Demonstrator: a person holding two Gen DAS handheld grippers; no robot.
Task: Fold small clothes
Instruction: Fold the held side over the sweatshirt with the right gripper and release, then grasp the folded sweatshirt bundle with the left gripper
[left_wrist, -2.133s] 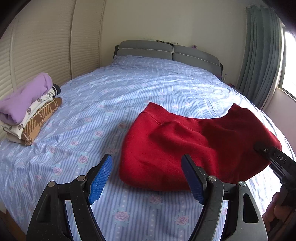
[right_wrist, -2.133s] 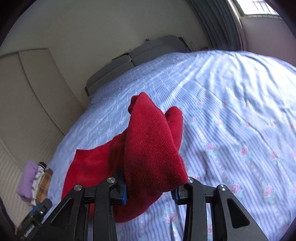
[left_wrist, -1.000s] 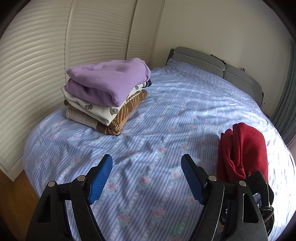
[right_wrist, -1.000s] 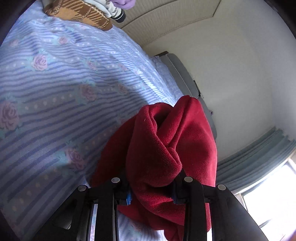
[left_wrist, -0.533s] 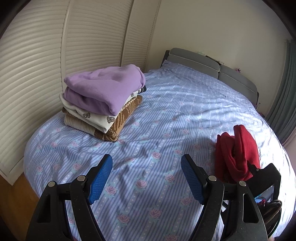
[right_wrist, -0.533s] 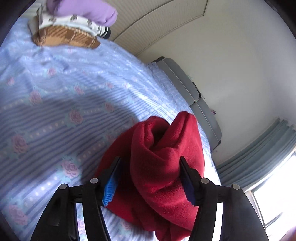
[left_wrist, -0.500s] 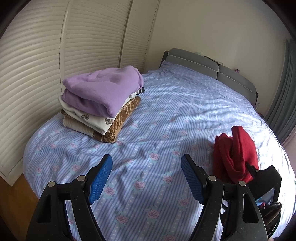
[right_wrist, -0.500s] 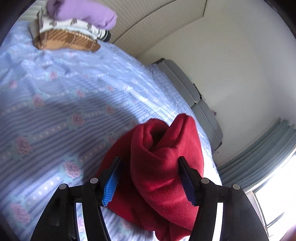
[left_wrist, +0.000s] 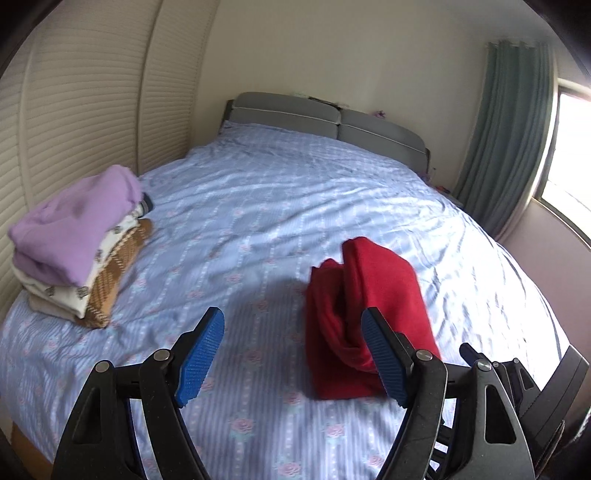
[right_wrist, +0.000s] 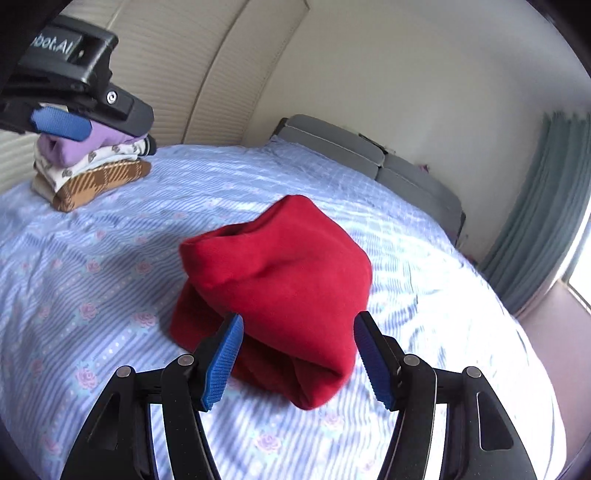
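A folded red garment (right_wrist: 280, 280) lies bunched on the blue floral bedsheet (right_wrist: 92, 280). It also shows in the left wrist view (left_wrist: 362, 306), right of centre. My right gripper (right_wrist: 297, 360) is open and empty, its blue pads just in front of the garment's near edge. My left gripper (left_wrist: 291, 360) is open and empty, hovering above the sheet left of the garment. Its body appears in the upper left of the right wrist view (right_wrist: 74, 99).
A stack of folded clothes (left_wrist: 74, 243), purple on top, then white patterned and brown plaid, sits at the bed's left side near the slatted closet doors (left_wrist: 81, 99). A grey headboard (left_wrist: 325, 118) is at the far end. Curtains (left_wrist: 509, 129) and a window are at right.
My right gripper opened and let go of the red garment, which now rests on the bed. Both grippers pulled back a little; the left view swung right toward the garment.
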